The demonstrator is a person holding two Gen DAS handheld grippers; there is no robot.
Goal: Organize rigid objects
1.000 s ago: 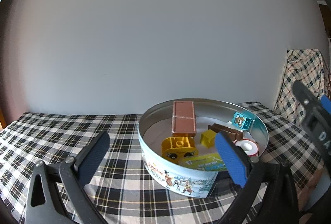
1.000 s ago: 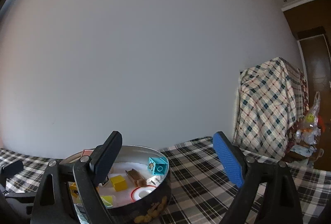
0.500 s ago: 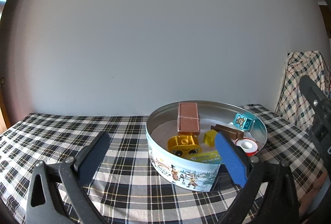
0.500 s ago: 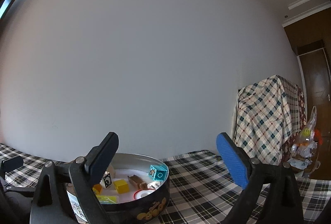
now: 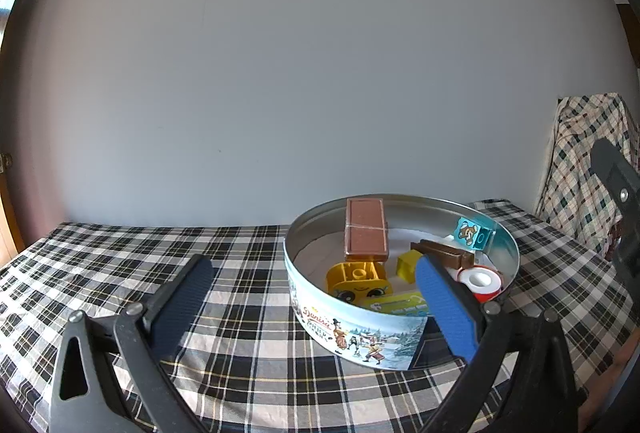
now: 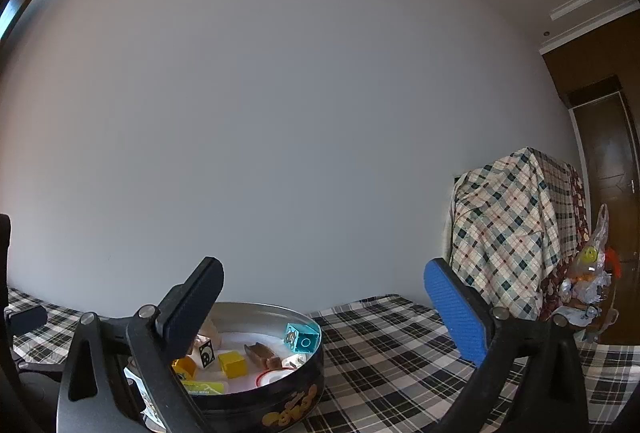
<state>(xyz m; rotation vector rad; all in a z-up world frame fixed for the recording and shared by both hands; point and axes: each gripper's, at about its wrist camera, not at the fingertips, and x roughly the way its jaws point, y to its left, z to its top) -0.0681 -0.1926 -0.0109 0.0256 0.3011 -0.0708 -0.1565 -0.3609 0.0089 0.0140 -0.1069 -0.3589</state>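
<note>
1. On the table, a black-and-white checked cloth (image 5: 248,317) is spread across the whole top; a plain grey wall (image 5: 304,73) is seen behind it.
2. A piece of furniture draped in a pale plaid cover (image 6: 516,229) is seen at the right, beyond the table's end.
3. A round biscuit tin (image 5: 360,333) is placed on the cloth, lid off; every toy in view is contained inside it.
4. The left gripper (image 5: 310,307) is held low over the cloth with its jaws spread wide; nothing is gripped. Its blue pad is seen in front of the tin's near right wall; contact cannot be judged.
5. The right gripper (image 6: 324,307) is held near the tin's right side, its jaws opening, with nothing between them.
6. A brown rectangular block (image 5: 366,229) is leaned against the tin's far rim, tilted.
7. A yellow brick with a face (image 5: 358,279) is lodged below the brown block.
8. A dark brown bar (image 5: 442,255) is laid near the middle.
9. A red-and-white tape roll (image 5: 480,281) is set against the right wall.
10. A teal cube (image 5: 474,233) is propped near the far right rim.
11. A small yellow cube (image 5: 408,265) is seated between brick and bar.
</note>
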